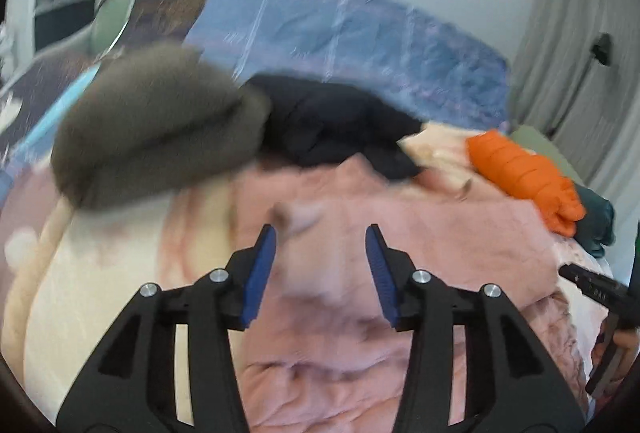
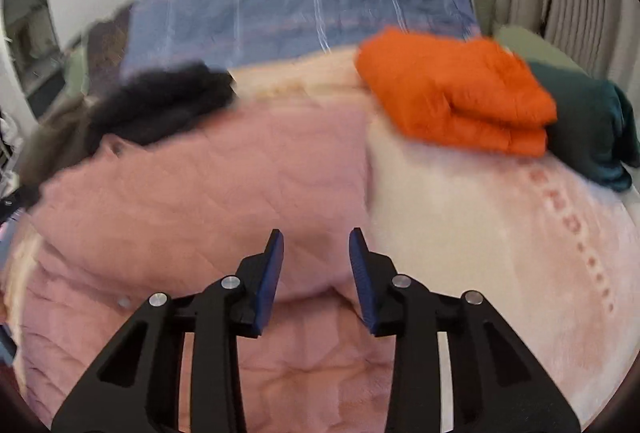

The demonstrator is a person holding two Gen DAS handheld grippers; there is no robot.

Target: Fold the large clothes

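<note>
step: grasp pink garment [image 2: 208, 185] | left gripper [image 1: 320, 237] jaws spread, nothing held | right gripper [image 2: 316, 239] jaws spread, nothing held | advice: you pinch 2 matching edges, lift evenly.

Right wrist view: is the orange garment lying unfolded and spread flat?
No. The orange garment sits folded in stacked layers on the bed, beside a dark teal garment.

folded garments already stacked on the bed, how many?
2: folded orange jacket at the far right, dark teal garment right beside it. Black and brown pieces look unfolded; more may be hidden.
</note>
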